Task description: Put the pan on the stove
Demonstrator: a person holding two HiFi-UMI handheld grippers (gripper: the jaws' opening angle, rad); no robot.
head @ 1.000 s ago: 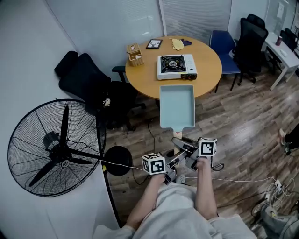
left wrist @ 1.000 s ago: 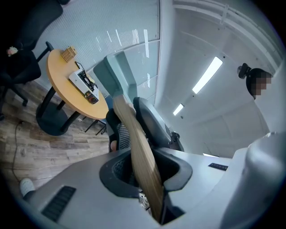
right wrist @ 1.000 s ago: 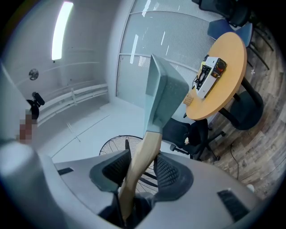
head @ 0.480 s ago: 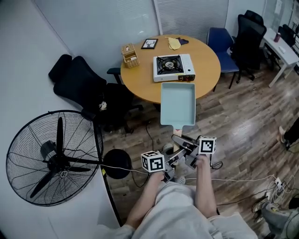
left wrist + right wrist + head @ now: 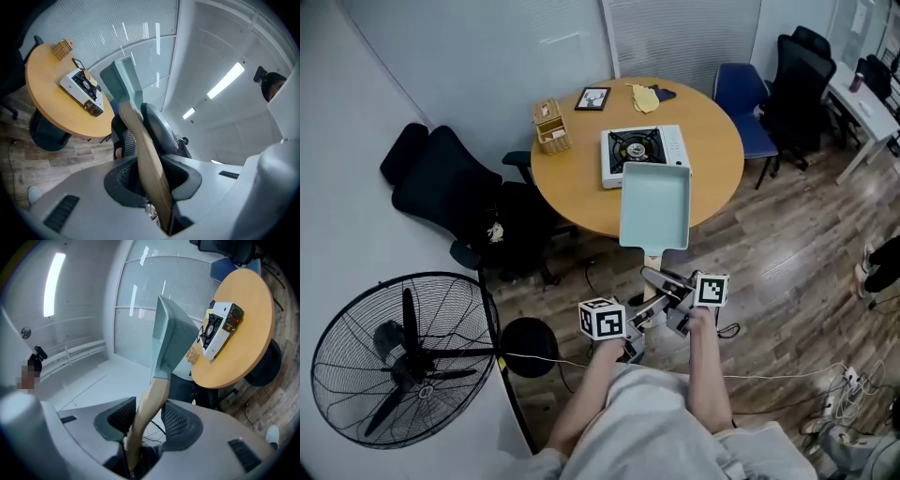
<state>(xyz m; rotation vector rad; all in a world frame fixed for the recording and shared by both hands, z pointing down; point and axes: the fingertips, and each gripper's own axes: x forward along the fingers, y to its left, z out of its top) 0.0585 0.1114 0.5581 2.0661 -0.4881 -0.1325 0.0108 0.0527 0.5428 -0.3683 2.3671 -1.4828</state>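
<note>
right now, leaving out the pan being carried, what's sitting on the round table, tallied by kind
gas stove: 1
wooden basket: 1
picture frame: 1
yellow cloth: 1
small dark item beside the cloth, too small to identify: 1
total: 5

My pale teal rectangular pan (image 5: 654, 204) juts ahead of my left gripper (image 5: 643, 314) and right gripper (image 5: 667, 286), both clamped on its wooden handle (image 5: 150, 173). The white single-burner stove (image 5: 642, 150) sits beyond its far edge.
</note>
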